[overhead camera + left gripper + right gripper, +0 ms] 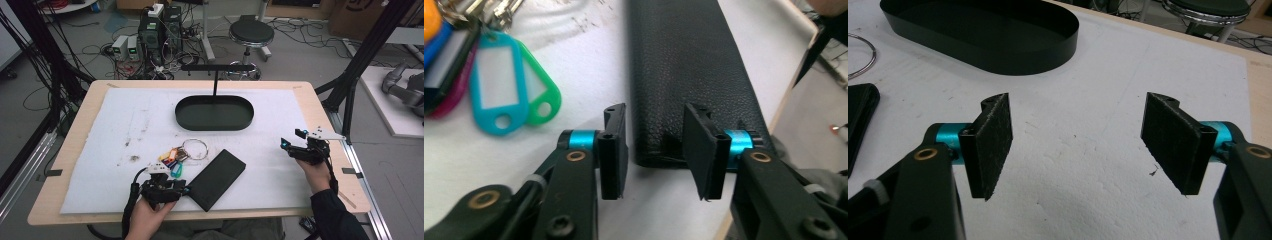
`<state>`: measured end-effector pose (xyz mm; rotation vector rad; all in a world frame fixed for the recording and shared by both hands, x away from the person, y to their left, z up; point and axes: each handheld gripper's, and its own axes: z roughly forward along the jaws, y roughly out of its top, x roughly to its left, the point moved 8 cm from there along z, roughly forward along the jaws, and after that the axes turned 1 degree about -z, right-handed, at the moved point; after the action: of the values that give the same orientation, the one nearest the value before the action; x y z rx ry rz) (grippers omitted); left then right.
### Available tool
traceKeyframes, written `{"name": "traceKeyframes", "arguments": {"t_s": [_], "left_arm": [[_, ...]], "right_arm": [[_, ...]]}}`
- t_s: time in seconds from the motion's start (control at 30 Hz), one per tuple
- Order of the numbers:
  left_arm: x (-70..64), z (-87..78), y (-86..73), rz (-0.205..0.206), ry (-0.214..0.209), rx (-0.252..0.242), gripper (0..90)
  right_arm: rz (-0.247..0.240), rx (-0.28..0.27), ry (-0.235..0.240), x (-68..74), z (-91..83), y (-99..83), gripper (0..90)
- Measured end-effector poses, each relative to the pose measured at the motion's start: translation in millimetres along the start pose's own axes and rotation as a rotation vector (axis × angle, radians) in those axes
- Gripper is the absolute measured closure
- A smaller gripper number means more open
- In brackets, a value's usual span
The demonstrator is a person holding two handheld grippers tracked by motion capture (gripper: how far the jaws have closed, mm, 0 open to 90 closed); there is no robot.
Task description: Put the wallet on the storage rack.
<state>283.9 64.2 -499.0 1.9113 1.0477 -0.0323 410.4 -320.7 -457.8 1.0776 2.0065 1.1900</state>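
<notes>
Black leather wallet (pixel 689 75) lies flat on the bench, near end between the left tool's (pixel 656 150) parted jaws, not yet pinched. Risk: pads skid on the thin edge, shoving it toward the key tags (pixel 499 82). Right tool (pixel 1078 145) wide apart, idle.

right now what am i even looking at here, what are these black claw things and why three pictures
A person sits at a table and holds a hand-operated two-jaw gripper in each hand. The high view looks down from above; the other two come from cameras riding on each gripper. The left gripper is open, its jaws at the near end of a black leather wallet, not clamped on it. The right gripper is open over bare white mat, holding nothing. Also there: a bunch of keys with coloured tags and a black oval tray.
</notes>
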Motion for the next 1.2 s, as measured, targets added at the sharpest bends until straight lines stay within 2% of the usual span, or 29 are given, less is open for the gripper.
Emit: {"name": "traceKeyframes", "arguments": {"t_s": [0.1,0.17,0.43,0.57,0.73,0.77,0.9,0.97,1.07,1.17,1.2], "left_arm": [[-0.9,1.4,-0.8,-0.022,-0.019,0.001,63.4],[-1.2,1.8,-0.9,-0.021,-0.023,0.003,64.6],[-2.4,-0.3,3.5,0.059,-0.021,0.001,73.4],[-5.3,-0.7,13.2,0.159,0.0,-0.017,76.7],[-11.8,-6.4,33.0,0.323,0.035,-0.101,78.6],[-13.6,-8.9,38.0,0.384,0.049,-0.124,78.8],[-21.0,-13.0,48.0,0.568,0.089,-0.183,79.4],[-24.3,-13.7,49.8,0.618,0.094,-0.205,79.4],[-27.4,-15.9,51.1,0.683,0.086,-0.224,79.5],[-30.7,-18.1,52.2,0.746,0.077,-0.244,79.5],[-31.5,-18.5,52.4,0.758,0.071,-0.249,79.5]], "right_arm": [[-0.002,0.0,-0.001,0.4,0.2,0.2,29.2],[-0.004,-0.002,-0.001,0.2,0.7,0.4,29.2],[-0.009,-0.009,-0.001,2.3,0.9,2.4,29.2],[-0.011,-0.014,-0.001,3.6,0.5,3.4,29.4],[-0.01,-0.032,0.009,5.4,-1.4,6.3,29.3],[-0.013,-0.036,0.012,5.9,-1.8,7.0,29.4],[-0.015,-0.076,0.053,14.9,-4.6,14.1,29.3],[-0.015,-0.105,0.102,22.4,-5.7,18.7,29.3],[-0.041,-0.128,0.189,36.8,-4.8,23.2,29.2],[-0.074,-0.122,0.297,53.9,-1.3,24.5,28.6],[-0.086,-0.112,0.347,62.0,0.1,24.2,28.6]]}}
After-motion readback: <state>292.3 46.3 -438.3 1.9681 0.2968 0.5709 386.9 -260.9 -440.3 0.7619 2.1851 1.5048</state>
